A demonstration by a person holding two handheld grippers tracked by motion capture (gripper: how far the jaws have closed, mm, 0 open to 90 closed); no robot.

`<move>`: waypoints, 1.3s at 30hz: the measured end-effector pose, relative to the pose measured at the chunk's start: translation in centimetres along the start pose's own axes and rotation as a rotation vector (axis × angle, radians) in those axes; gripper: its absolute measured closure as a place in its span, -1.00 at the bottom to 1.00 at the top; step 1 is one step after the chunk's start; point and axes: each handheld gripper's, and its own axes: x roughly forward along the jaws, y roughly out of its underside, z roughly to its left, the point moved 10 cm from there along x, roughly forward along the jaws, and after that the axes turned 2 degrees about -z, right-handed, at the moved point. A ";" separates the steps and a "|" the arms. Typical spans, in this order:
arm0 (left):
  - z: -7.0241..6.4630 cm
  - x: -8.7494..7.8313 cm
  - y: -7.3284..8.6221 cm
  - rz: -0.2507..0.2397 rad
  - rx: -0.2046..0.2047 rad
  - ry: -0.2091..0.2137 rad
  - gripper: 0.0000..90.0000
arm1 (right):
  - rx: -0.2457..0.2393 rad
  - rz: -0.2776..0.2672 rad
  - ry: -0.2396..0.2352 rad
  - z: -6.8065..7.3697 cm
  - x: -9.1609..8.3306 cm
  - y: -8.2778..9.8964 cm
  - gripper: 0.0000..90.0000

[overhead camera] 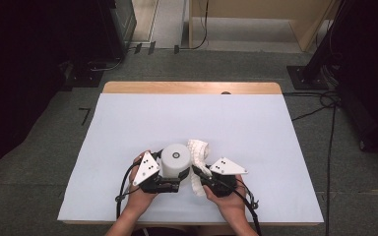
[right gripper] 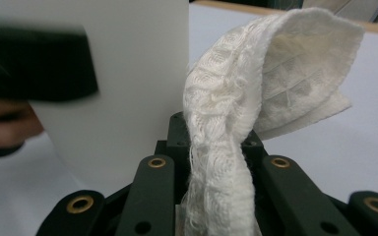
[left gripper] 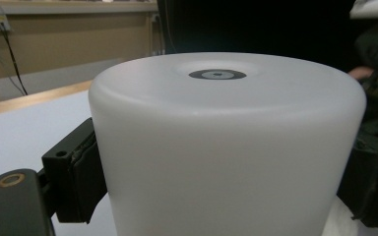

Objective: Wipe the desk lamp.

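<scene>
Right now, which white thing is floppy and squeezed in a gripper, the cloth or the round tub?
The white cloth: it droops, frayed, pinched in the right gripper. The round white tub stands stiff and upright in the left gripper.

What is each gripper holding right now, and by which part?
Left gripper: white plastic cylinder, by its sides. Right gripper: white woven cloth, near one end.

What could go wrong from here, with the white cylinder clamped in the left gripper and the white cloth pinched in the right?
1. The smooth white plastic cylinder is clamped only low on its sides by the left gripper; wiping pressure could tip it or make it slip.
2. The white woven cloth flops loosely above the right gripper; it may fold or slide out.
</scene>
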 end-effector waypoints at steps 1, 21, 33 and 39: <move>0.0 -0.1 -0.1 -0.003 0.003 0.002 -0.80 | 0.002 0.008 -0.002 0.1 0.2 0.2 0.68; 1.9 1.1 3.9 0.070 0.088 -0.083 -0.80 | 0.015 -0.051 0.025 -1.3 -1.3 -1.4 0.68; 2.1 0.9 4.5 0.118 0.042 -0.237 -1.00 | 0.024 -0.041 0.021 -1.3 -1.1 -1.1 0.68; 2.0 1.1 4.8 0.129 0.051 -0.254 -0.82 | 0.021 -0.038 0.024 -1.2 -0.9 -1.0 0.68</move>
